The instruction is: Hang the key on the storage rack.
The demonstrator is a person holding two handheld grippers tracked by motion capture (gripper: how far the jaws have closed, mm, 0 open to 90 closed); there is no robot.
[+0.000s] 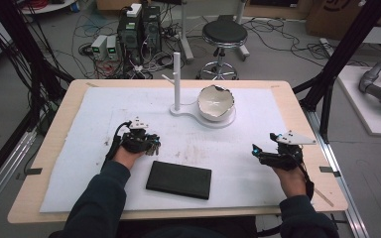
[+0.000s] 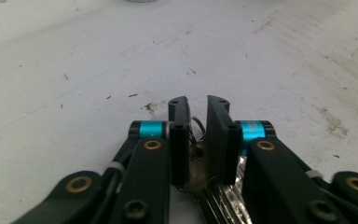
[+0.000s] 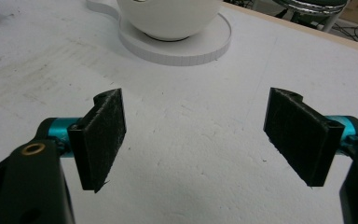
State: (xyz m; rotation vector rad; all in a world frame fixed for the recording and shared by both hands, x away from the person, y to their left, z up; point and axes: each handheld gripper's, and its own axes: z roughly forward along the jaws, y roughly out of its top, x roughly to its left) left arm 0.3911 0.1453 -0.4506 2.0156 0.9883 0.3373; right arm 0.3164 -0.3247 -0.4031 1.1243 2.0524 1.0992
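My left gripper [image 1: 149,143] lies low on the white mat left of centre, a hand around it. In the left gripper view its jaws [image 2: 197,105] stand almost together, shut on a bunch of keys [image 2: 198,173]; a wire ring and a brass key show between the pads, and silver keys lie under the right jaw. My right gripper [image 1: 256,150] rests near the mat's right side. Its jaws [image 3: 196,135] are wide open with only bare mat between them.
A white bowl with a chipped rim [image 1: 216,103] sits on a round white base [image 3: 191,49] joined to an upright white post [image 1: 176,79] at the back centre. A flat black case [image 1: 179,179] lies near the front edge. A stool [image 1: 224,34] stands beyond the table.
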